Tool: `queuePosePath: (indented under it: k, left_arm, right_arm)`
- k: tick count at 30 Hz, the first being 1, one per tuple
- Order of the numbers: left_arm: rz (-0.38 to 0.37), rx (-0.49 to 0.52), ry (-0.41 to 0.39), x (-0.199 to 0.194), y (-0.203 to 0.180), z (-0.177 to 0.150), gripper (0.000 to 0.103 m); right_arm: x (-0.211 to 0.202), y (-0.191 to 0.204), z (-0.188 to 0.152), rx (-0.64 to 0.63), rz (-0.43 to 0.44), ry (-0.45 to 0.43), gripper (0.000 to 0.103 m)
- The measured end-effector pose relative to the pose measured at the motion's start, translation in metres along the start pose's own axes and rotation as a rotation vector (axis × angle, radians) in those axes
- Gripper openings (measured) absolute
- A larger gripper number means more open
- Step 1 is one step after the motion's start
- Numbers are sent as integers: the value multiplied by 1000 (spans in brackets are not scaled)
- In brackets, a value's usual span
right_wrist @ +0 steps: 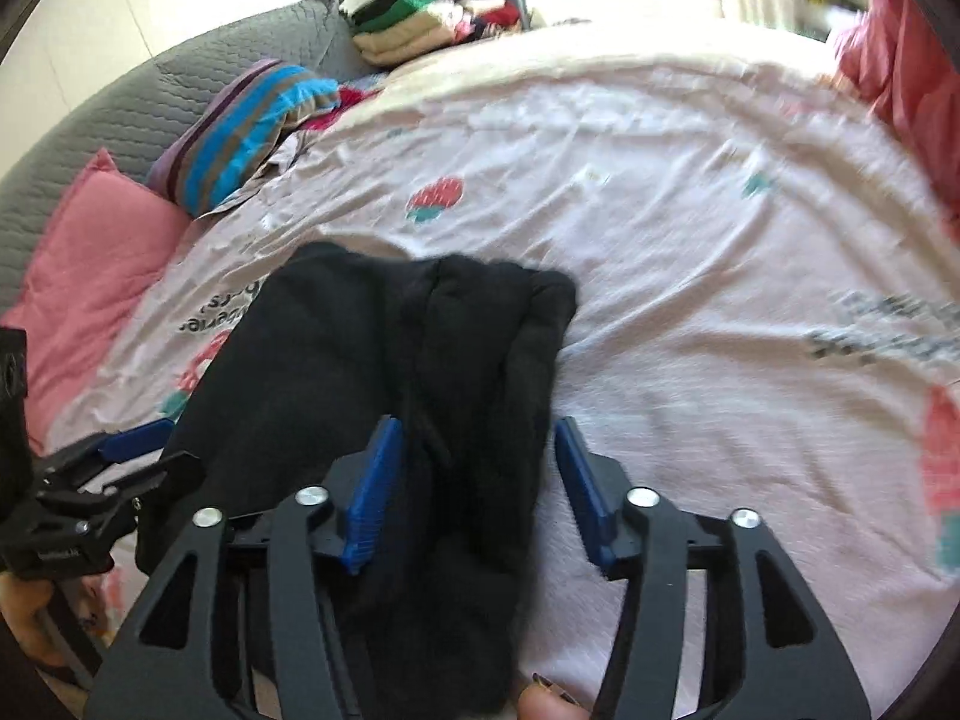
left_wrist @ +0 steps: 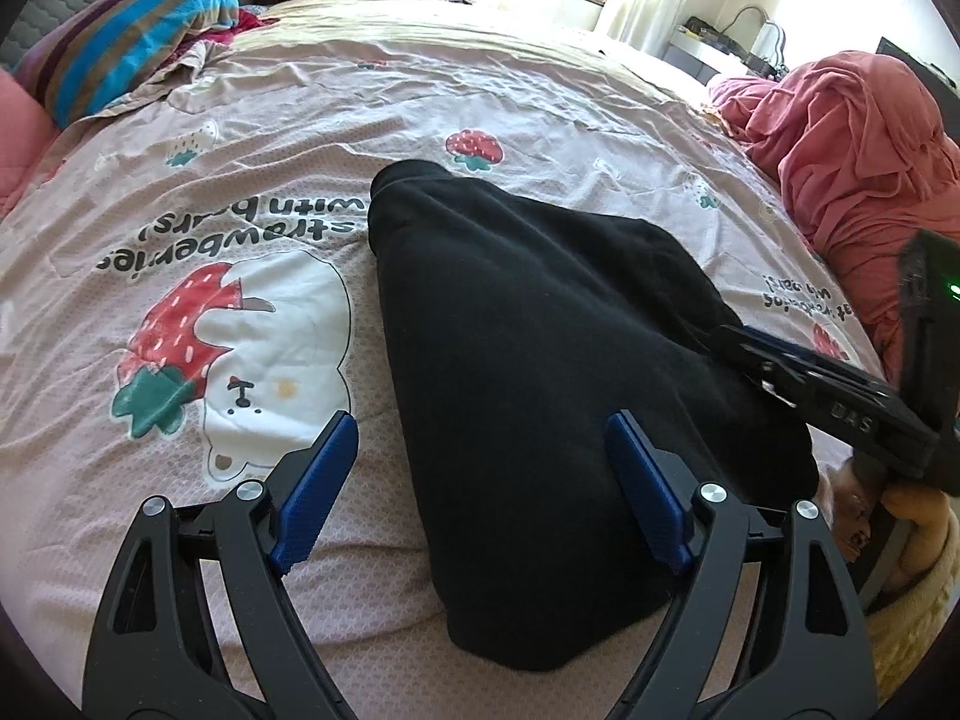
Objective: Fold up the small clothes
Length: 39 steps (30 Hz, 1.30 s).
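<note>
The black garment (left_wrist: pixel 528 372) is lying on the strawberry-print bedspread (left_wrist: pixel 540 114), and every place here is given relative to this garment. To its left, the bear and strawberry print (left_wrist: pixel 240 348) is showing uncovered. The left tongs (left_wrist: pixel 480 486) are standing wide open at the near end of the garment; the right blue pad is over the cloth and the left pad is over the bedspread, and they are not gripping anything. The garment is already looking doubled into a long narrow shape, with layered edges at its far end in the right wrist view. The right tongs (right_wrist: pixel 474 492) are half open with a thick fold of the cloth between the pads; the pads are not pressing on it, as far as I can see. To the right, far from the garment, a pink cloth heap (left_wrist: pixel 852 144) is lying.

I am judging that the lengthwise fold is done, and at least one crosswise fold is still remaining. The heap is perhaps waiting too.
</note>
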<state>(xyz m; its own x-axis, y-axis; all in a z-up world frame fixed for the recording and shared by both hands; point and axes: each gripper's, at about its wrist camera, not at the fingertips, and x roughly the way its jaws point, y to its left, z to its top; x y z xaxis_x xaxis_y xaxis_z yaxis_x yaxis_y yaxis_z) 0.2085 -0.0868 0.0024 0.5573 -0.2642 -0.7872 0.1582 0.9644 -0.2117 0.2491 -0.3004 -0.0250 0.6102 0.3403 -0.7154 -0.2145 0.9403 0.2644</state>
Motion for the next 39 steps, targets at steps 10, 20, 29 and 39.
queuePosePath:
  k: [10,20,29,39]
  left_arm:
    - [-6,9,-100,-51,1,-24,94]
    - [23,36,-151,-84,7,-64,94]
    - [54,38,-163,-91,15,-94,94]
    - [56,19,-150,-92,22,-110,94]
  right_arm:
    - [-86,22,-41,-74,-120,-223,98]
    - [-118,34,-89,-20,-121,-257,98]
    - [-118,64,-128,-70,-170,-247,98]
    - [-115,74,-145,-91,-191,-212,98]
